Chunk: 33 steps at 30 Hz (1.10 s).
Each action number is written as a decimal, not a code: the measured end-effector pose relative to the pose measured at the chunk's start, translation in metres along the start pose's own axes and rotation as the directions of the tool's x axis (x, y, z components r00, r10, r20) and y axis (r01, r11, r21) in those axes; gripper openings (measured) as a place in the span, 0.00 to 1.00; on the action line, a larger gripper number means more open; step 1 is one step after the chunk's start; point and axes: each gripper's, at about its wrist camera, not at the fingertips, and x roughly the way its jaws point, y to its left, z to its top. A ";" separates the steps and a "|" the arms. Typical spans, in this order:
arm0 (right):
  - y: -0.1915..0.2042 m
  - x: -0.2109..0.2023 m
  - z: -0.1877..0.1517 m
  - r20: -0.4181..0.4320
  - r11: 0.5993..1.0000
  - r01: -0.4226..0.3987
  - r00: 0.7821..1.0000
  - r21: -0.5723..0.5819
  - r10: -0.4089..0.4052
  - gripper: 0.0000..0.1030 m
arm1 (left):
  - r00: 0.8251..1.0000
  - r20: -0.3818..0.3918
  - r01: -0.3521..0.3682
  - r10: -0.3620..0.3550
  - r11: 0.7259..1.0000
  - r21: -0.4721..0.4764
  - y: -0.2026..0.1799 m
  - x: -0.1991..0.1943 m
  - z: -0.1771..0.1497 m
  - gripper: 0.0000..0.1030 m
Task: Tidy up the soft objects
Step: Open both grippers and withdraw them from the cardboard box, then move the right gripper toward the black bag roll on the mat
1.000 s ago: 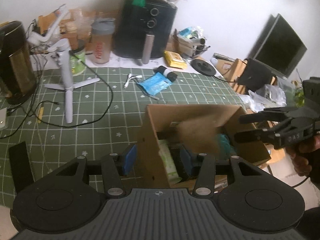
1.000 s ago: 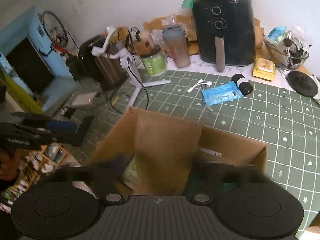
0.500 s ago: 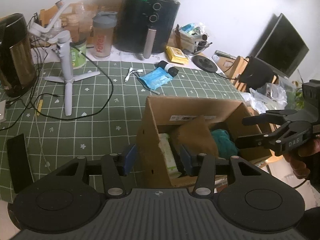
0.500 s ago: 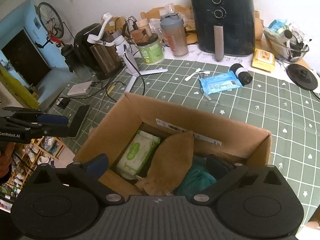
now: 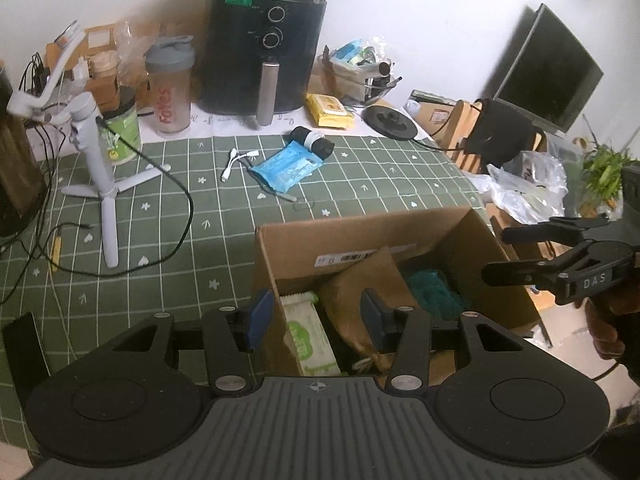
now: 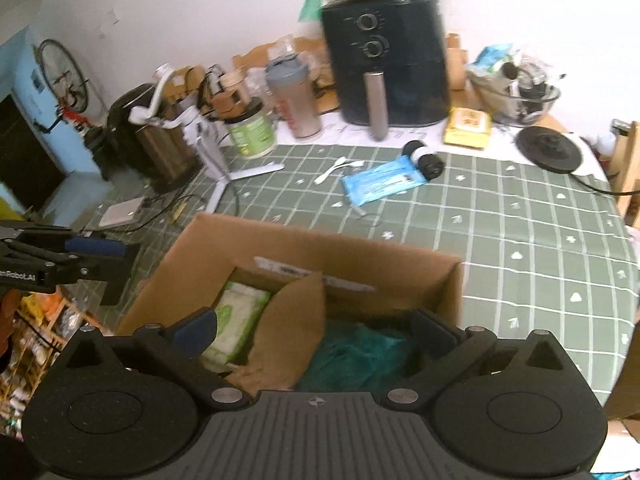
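Cardboard box [image 6: 320, 248]: on counter [image 6: 520, 216], near edge, top open.
Contents: brown pouch [image 6: 292, 336] leaning at centre; green-white wipes pack [image 6: 236, 320] to its left, teal soft item [image 6: 360, 356] to its right.
Right gripper [image 6: 316, 332]: fingers wide, empty, above box; a second ago still spreading with pouch between them, so pouch now released, stowed.
Left gripper [image 5: 316, 312]: fingers half spread straddling left box wall, unchanged, gripping nothing.
Outstanding: blue wipes pack [image 5: 288, 166] on counter, likely next.
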 end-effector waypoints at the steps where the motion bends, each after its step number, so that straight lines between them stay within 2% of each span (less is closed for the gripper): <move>1: -0.003 0.000 0.001 0.002 1.000 0.016 1.000 0.002 -0.016 1.00 | 1.000 0.000 -0.002 0.002 1.000 0.001 0.000 0.001 0.002 0.46; 5: -0.014 -0.002 0.003 0.019 0.996 0.090 0.996 0.015 -0.090 1.00 | 1.000 0.002 -0.012 0.012 1.000 0.004 -0.001 0.007 0.009 0.47; 6: -0.017 -0.002 0.004 0.023 0.995 0.097 0.995 0.018 -0.098 1.00 | 1.000 0.004 -0.017 0.017 1.000 0.005 -0.001 0.009 0.010 0.52; 7: -0.020 -0.003 0.004 0.030 0.994 0.108 0.994 0.025 -0.108 1.00 | 1.000 0.007 -0.025 0.025 1.000 0.005 -0.001 0.010 0.011 0.61; 10: -0.031 -0.002 0.005 0.053 0.988 0.142 0.988 0.055 -0.145 1.00 | 0.998 0.030 -0.051 0.051 0.999 0.005 -0.002 0.013 0.016 0.71; 13: -0.042 -0.003 0.006 0.094 0.982 0.177 0.979 0.063 -0.183 1.00 | 0.997 0.035 -0.073 0.072 0.997 0.003 -0.002 0.017 0.021 0.72; 20: -0.063 0.007 0.019 0.060 0.967 0.255 0.965 0.008 -0.255 1.00 | 0.990 0.075 -0.120 0.119 0.993 0.006 -0.002 0.025 0.033 0.73; 26: -0.086 0.017 0.033 0.016 0.971 0.234 0.972 0.038 -0.235 1.00 | 0.988 0.077 -0.135 0.133 0.991 0.020 -0.003 0.031 0.044 0.74; 33: -0.112 0.029 0.052 -0.014 0.987 0.139 0.990 0.085 -0.139 1.00 | 0.989 0.077 -0.133 0.128 0.990 0.056 -0.004 0.033 0.056 0.74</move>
